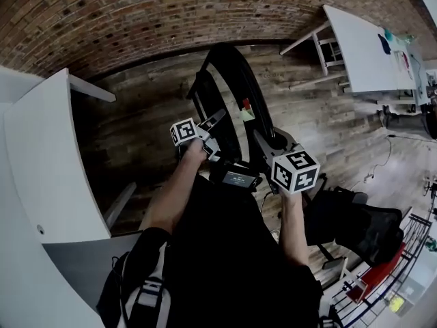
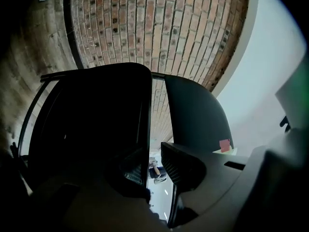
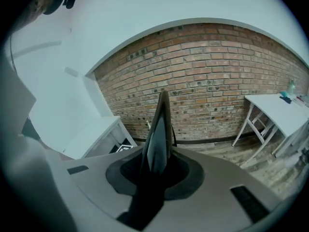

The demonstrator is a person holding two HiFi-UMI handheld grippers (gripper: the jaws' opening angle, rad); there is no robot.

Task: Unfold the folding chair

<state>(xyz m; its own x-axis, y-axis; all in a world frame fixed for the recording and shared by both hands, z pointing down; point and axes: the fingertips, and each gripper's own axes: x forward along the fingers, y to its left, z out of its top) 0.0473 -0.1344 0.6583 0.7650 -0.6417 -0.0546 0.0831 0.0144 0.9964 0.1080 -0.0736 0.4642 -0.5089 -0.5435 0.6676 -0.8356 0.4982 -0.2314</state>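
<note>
WALL: brick wall (image 1: pixel 136 19), far side | FLR: wood-plank floor (image 1: pixel 136 135) | L: white cabinet (image 1: pixel 48 162), flat top, near brick wall | UPR R: white table (image 1: pixel 362 53), slim legs; teal item (image 1: pixel 388 34) + dark item (image 1: pixel 384 45) near a tabletop edge | R: cable (image 1: pixel 382 157) on floor | LWR R: black bag (image 1: pixel 365 227) on floor

The folding chair (image 1: pixel 235 67) is black, the brick wall (image 1: pixel 136 12) red-brown with pale mortar lines, the plank floor (image 1: pixel 150 115) grey-brown, the counter (image 1: pixel 362 46) white.
</note>
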